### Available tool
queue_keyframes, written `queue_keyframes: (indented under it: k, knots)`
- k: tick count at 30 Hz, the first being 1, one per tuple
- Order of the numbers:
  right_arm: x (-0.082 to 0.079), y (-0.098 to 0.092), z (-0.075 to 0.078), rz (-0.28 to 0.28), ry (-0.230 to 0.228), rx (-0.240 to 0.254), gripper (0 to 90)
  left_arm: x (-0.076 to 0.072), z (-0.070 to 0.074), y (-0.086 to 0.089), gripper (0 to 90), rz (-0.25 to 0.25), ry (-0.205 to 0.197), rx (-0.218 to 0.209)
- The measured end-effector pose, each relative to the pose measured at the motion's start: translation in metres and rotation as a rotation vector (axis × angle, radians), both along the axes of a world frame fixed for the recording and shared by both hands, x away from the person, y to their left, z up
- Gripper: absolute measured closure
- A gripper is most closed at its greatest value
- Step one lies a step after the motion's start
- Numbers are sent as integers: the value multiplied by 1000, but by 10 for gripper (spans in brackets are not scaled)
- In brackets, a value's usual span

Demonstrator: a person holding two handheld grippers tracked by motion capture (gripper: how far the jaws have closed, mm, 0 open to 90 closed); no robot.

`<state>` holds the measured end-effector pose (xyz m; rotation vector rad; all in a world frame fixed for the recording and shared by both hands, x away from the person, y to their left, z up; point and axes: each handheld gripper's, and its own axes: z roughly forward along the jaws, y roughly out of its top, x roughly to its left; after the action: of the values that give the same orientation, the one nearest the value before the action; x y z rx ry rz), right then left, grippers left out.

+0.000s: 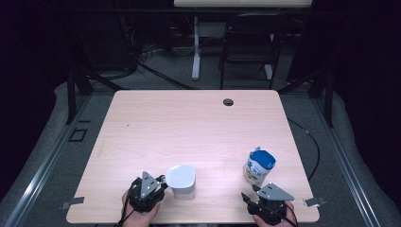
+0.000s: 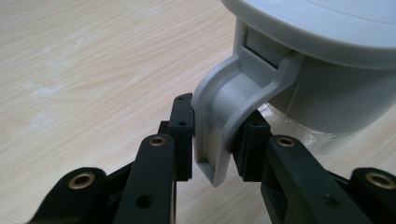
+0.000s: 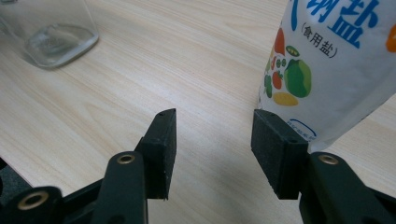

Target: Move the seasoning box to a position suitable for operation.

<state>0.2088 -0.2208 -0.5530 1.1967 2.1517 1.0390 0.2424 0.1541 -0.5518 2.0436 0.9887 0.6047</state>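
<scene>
Grey plastic, and it's caught: the curved handle point(image 2: 224, 121) of the lidded container point(image 1: 181, 181) sits squarely between the left gripper's point(image 2: 212, 133) two black jaws, one pad pressed to each flank of it. The jaws stand roughly half closed, narrowed to the width of that handle and clamped on it. From the left gripper view the container's grey lid point(image 2: 327, 21) looms just above and beyond the jaws, with a clear lower wall showing right behind the handle. In the high view the left gripper point(image 1: 156, 183) comes at the container from its left side, the person's hand wrapped around the gripper body near the table's front edge, the container touching the jaw tips and standing upright on the pale wooden table point(image 1: 189, 123).

Over to the right gripper point(image 3: 212, 140): jaws apart, nothing between them, bare wood showing through the gap. The salt pouch point(image 3: 327, 60), white with blue lettering and printed vegetables, stands just beyond its right-hand jaw, very close to the pad; whether it touches, I can't tell. In the high view that pouch point(image 1: 259, 166) stands just ahead of the right gripper point(image 1: 257, 193), well apart from the container.
</scene>
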Motion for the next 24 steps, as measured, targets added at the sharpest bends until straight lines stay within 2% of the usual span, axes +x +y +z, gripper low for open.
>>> queue_keyframes:
  k: [3,14,24]
  knots:
    - [0,1,-1,1,-3,8,506,-1,0,-3,726,-8,-1,-3]
    - [2,10,-2,26,2,-13,505,-7,0,-19,727,-21,-2,5]
    - [3,15,-3,39,-2,-12,505,-10,0,-22,723,-31,-3,-2]
